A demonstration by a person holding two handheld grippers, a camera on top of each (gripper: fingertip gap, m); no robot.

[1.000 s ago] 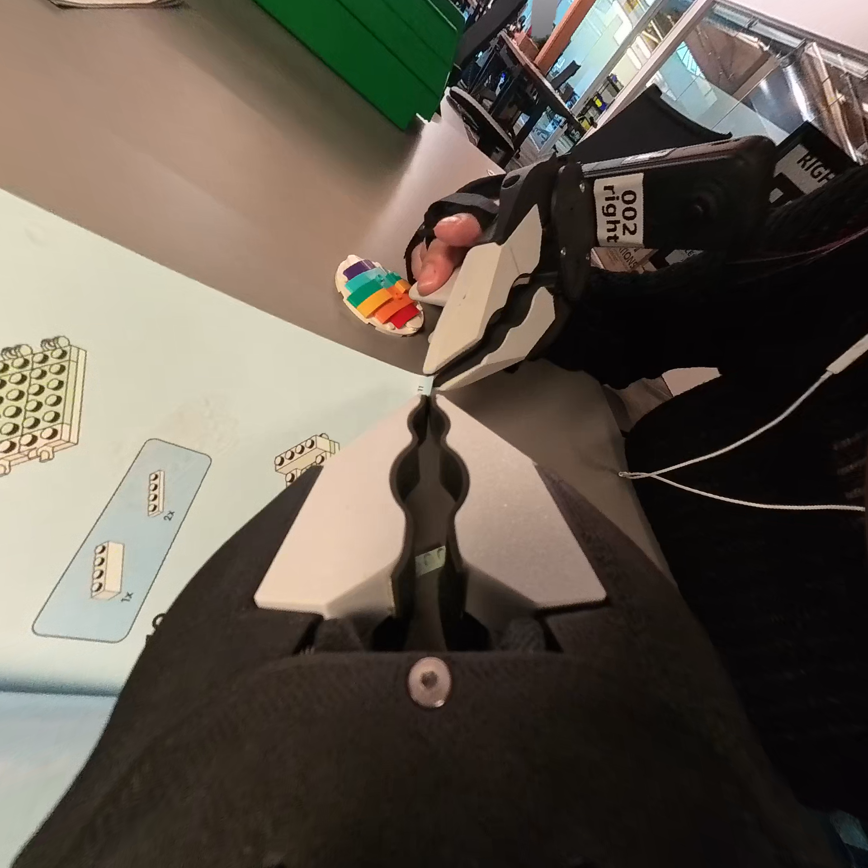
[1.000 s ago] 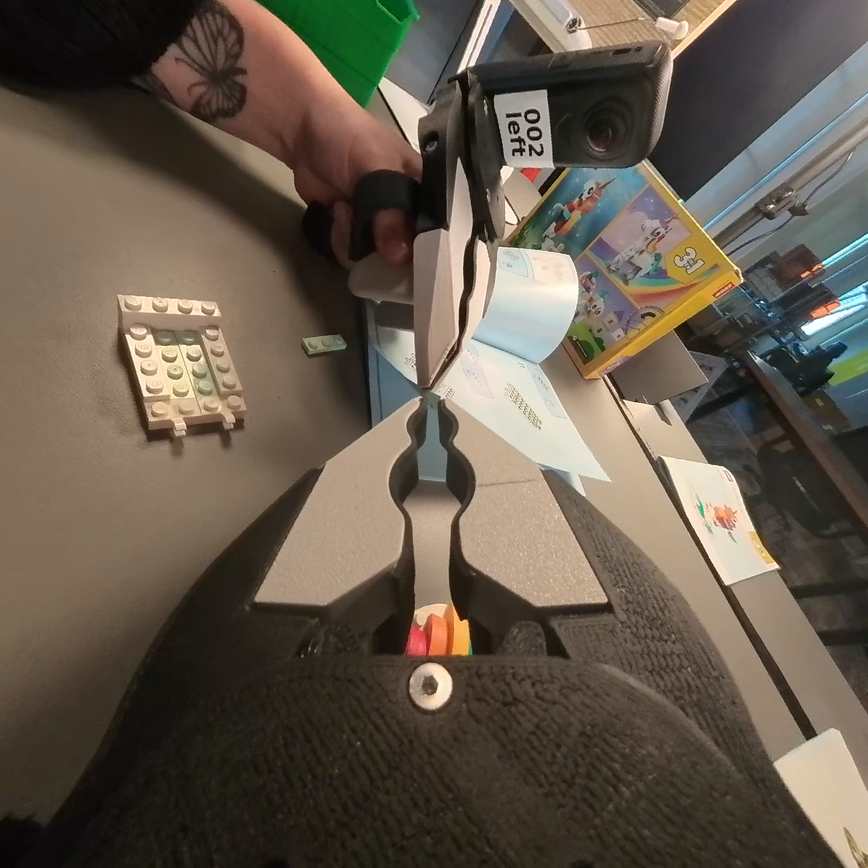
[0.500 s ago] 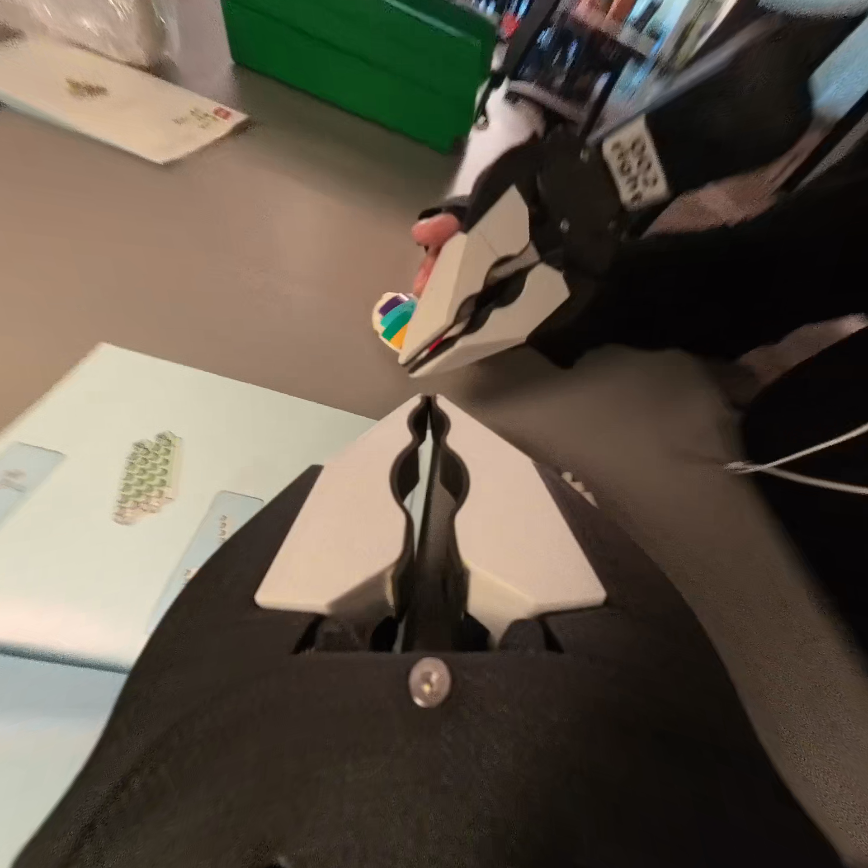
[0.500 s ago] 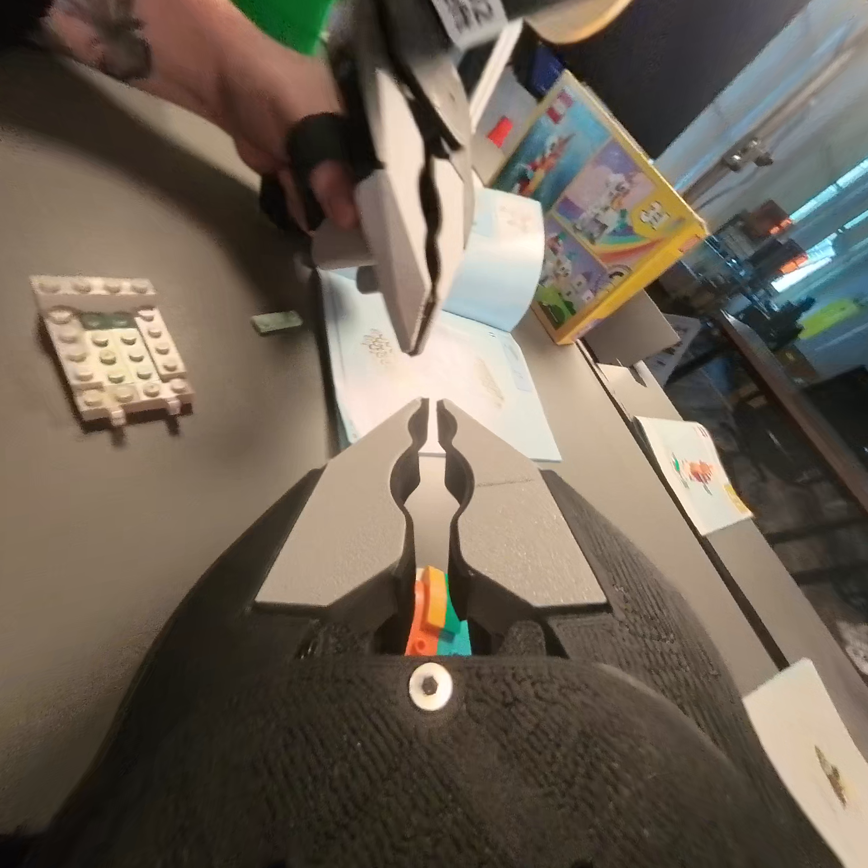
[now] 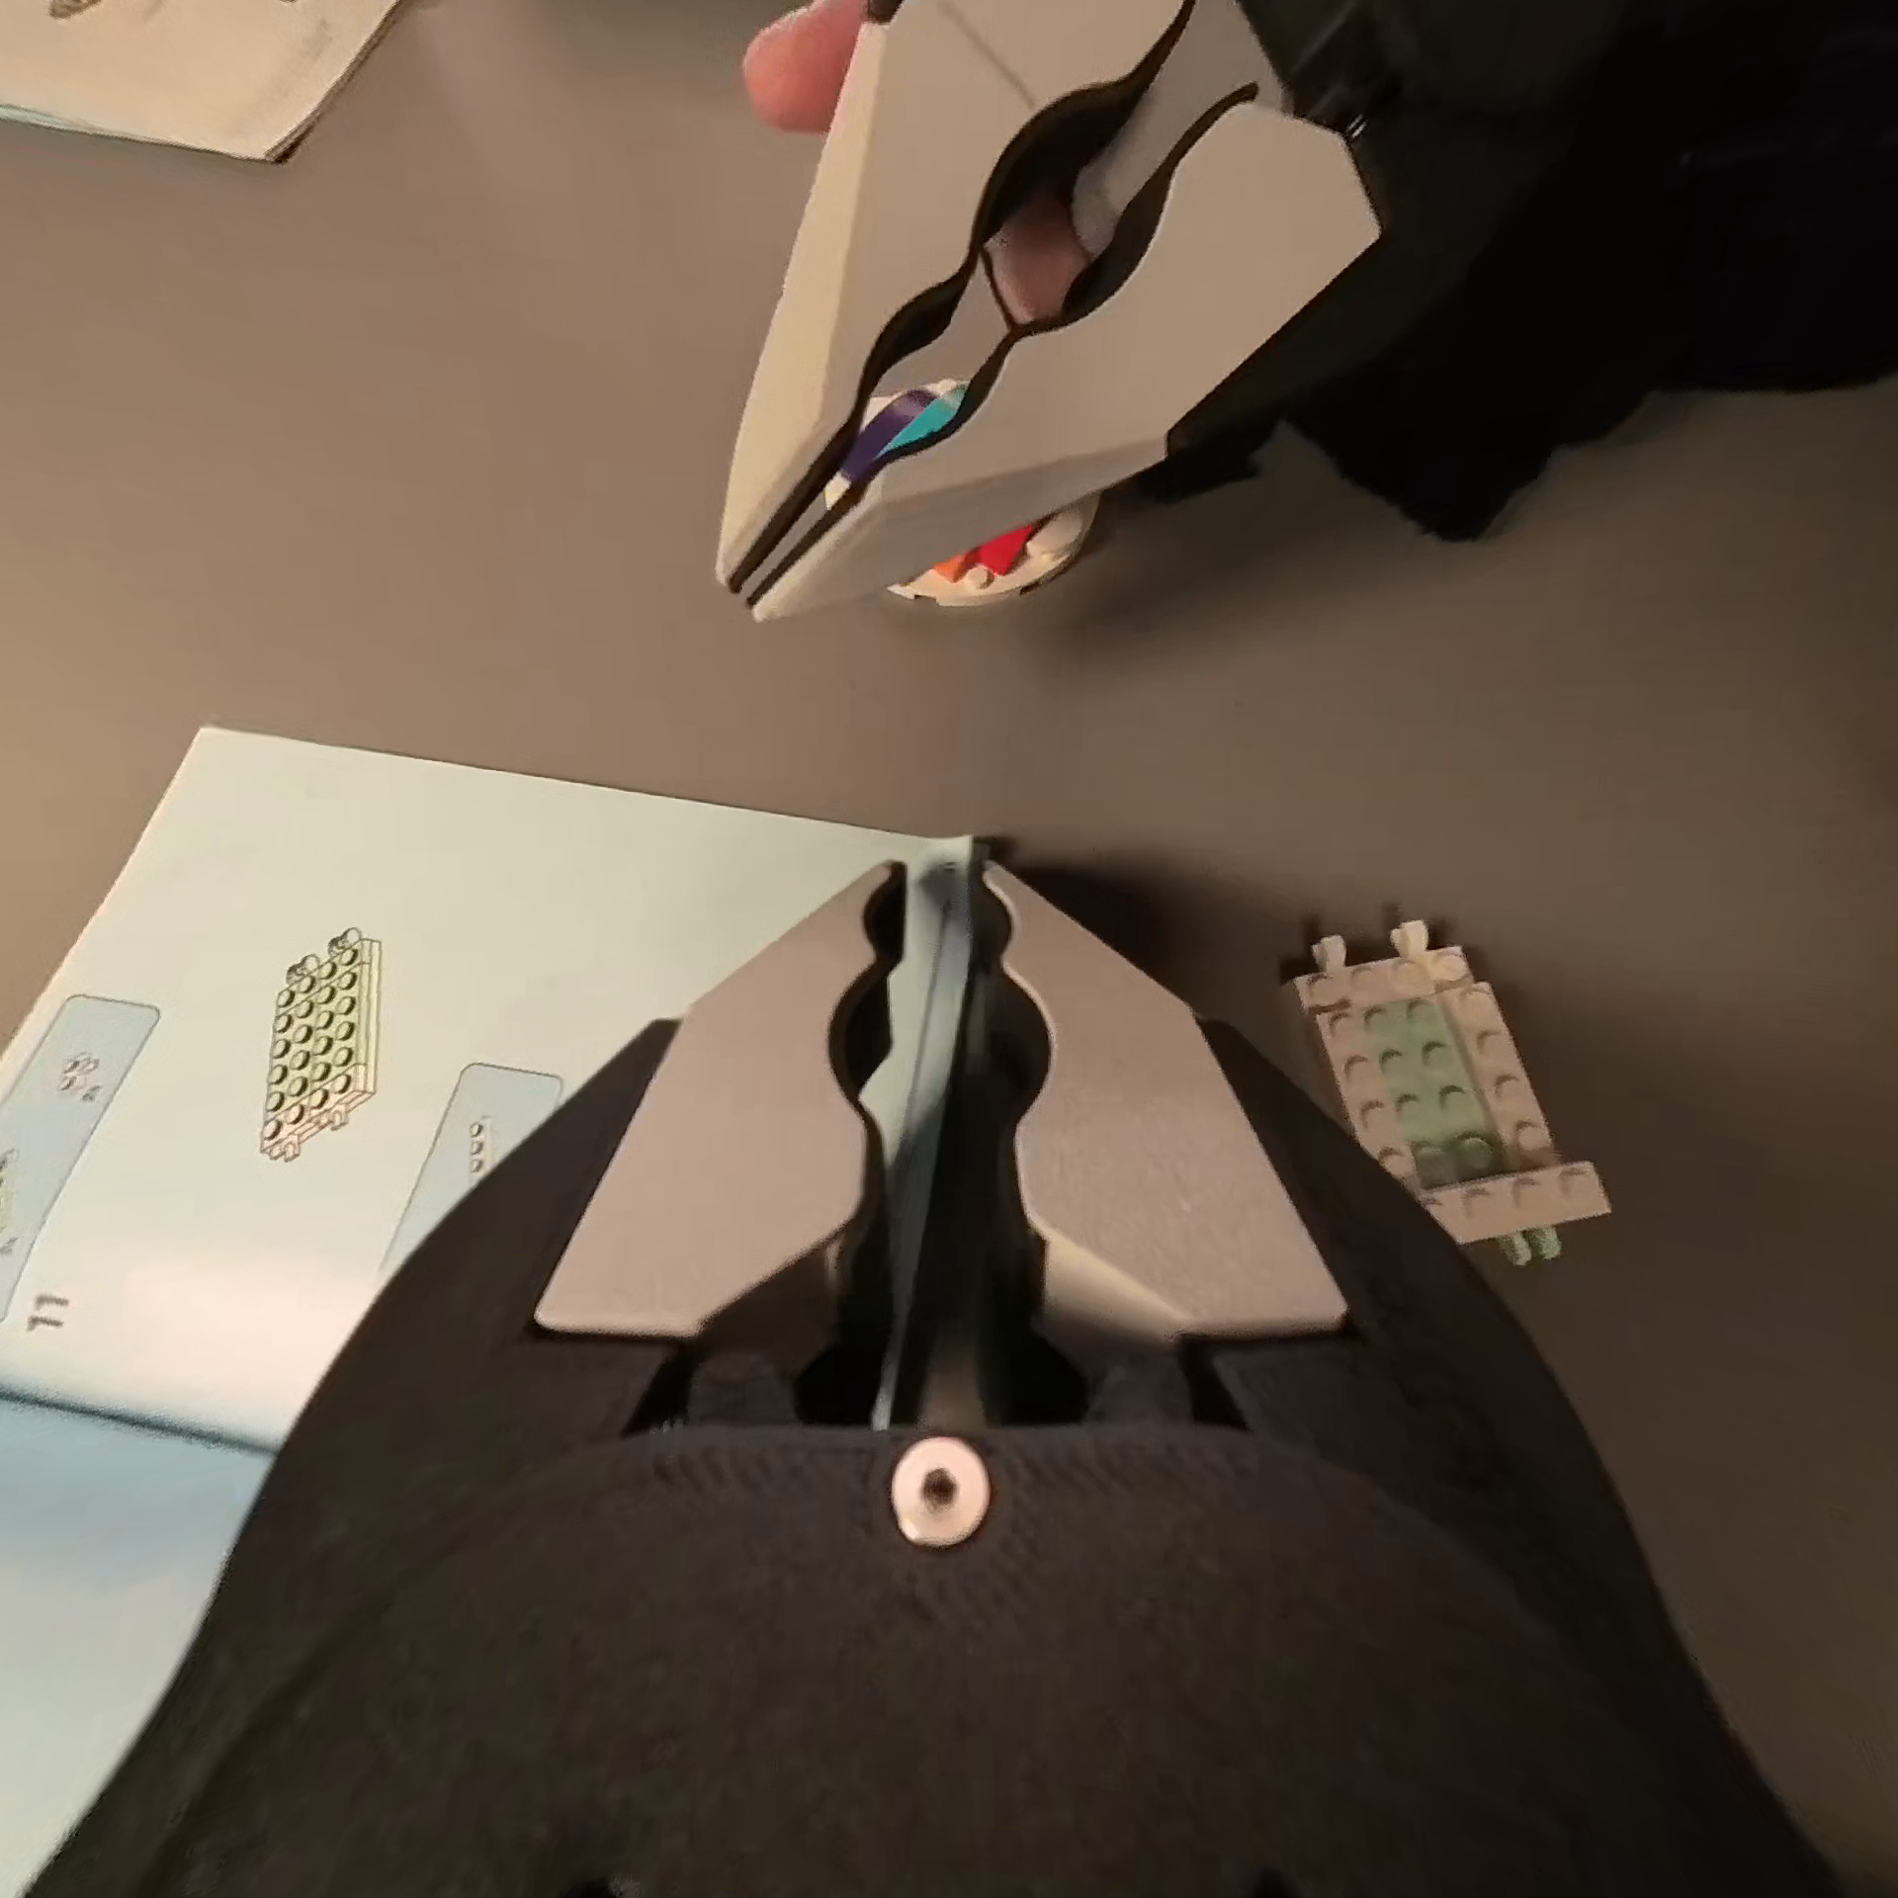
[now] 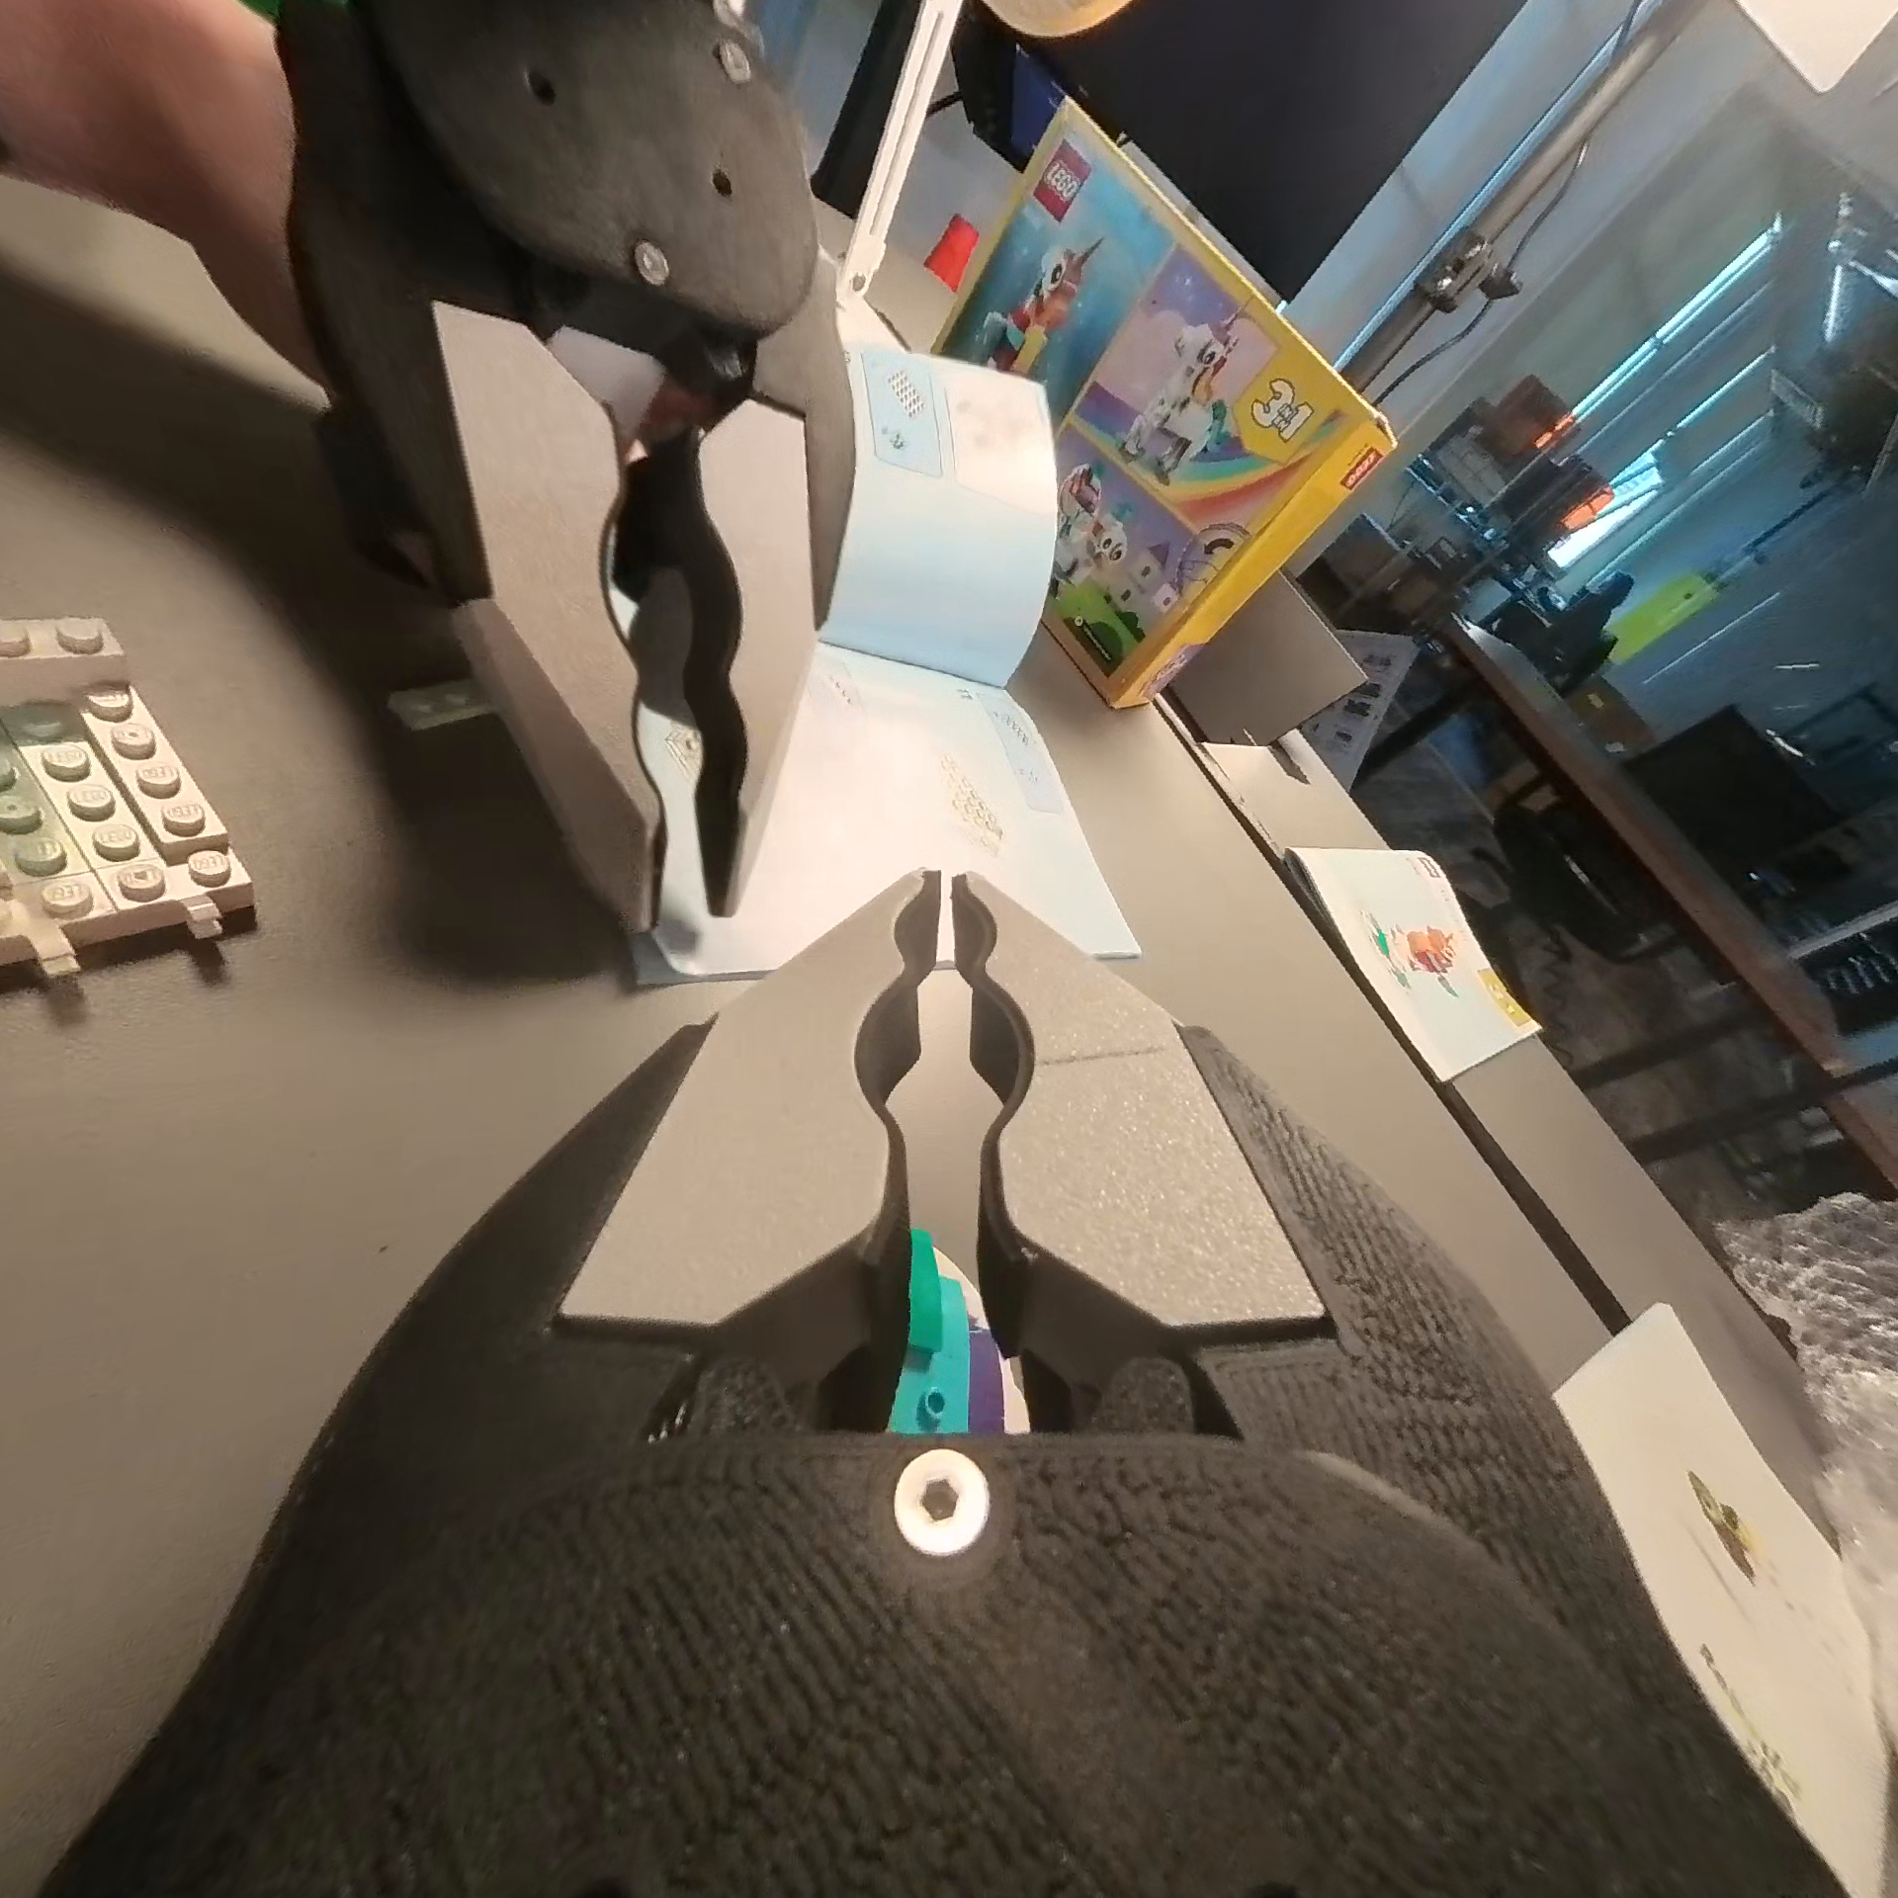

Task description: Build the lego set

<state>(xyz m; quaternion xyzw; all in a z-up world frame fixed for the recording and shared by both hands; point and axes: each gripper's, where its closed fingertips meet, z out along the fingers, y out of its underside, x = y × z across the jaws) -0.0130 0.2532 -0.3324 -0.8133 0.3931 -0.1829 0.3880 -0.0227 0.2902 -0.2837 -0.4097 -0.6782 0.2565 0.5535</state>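
Observation:
My left gripper (image 5: 943,863) hangs tips-down over the corner of the open light-blue instruction booklet (image 5: 411,924). Its jaws stand slightly apart, and a lifted page runs edge-on between them. It also shows in the right wrist view (image 6: 688,909), with the curled page (image 6: 945,514) behind it. My right gripper (image 6: 945,881) is shut and empty. It hovers just above the rainbow-coloured lego piece (image 5: 976,555), which shows through its gap (image 6: 929,1325). A white and pale-green plate assembly (image 5: 1438,1089) lies flat on the grey table to the right of my left gripper.
A small pale-green plate (image 6: 442,704) lies by the booklet's edge. The yellow lego box (image 6: 1161,411) stands behind the booklet. Leaflets (image 6: 1407,955) and a white card (image 6: 1695,1489) lie near the table's right edge. Another leaflet (image 5: 205,72) lies far left. Tip to tip, the grippers are about 6 cm apart.
My left gripper has tipped to point down at the table and its jaws have parted a little around the page. My right gripper has drawn back from the page corner to above the rainbow piece.

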